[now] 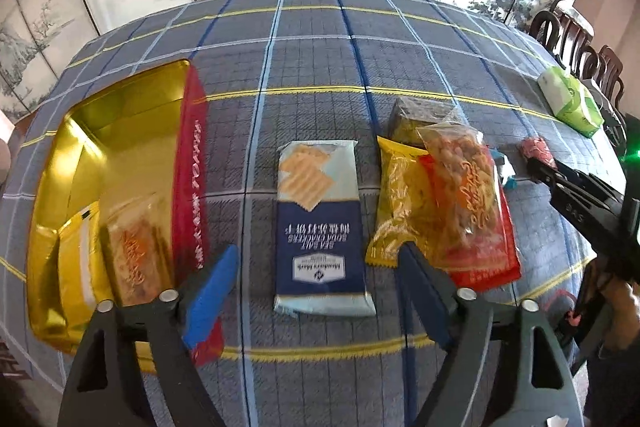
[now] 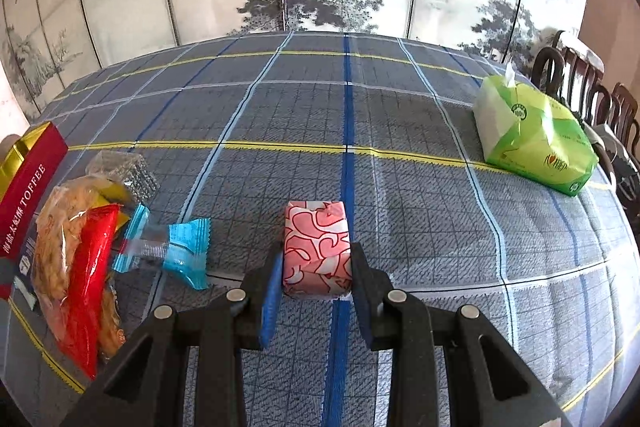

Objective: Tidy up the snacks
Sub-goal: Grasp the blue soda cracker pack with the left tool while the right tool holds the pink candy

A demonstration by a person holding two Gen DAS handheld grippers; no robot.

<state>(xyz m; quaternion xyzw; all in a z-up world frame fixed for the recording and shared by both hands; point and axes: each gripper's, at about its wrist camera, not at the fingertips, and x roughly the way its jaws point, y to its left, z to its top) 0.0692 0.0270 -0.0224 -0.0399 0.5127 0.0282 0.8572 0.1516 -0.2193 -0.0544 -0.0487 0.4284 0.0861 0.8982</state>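
- the left gripper [image 1: 316, 291] hung over the plaid-clothed table [image 1: 320, 59], jaws apart and empty, with the soda cracker pack [image 1: 320, 227] lying flat on the cloth between them, untouched.
- the gold tin [image 1: 120, 155], red-sided, sat near the table's left edge with a yellow packet [image 1: 78, 259] and a clear snack bag [image 1: 134, 251] inside.
- the right gripper [image 2: 314, 287] was clamped on a pink-and-white wrapped block [image 2: 316, 251].
- a heap of snack bags [image 1: 444, 195] lay beside the crackers; a green tissue pack [image 2: 532, 135] sat toward the right edge.
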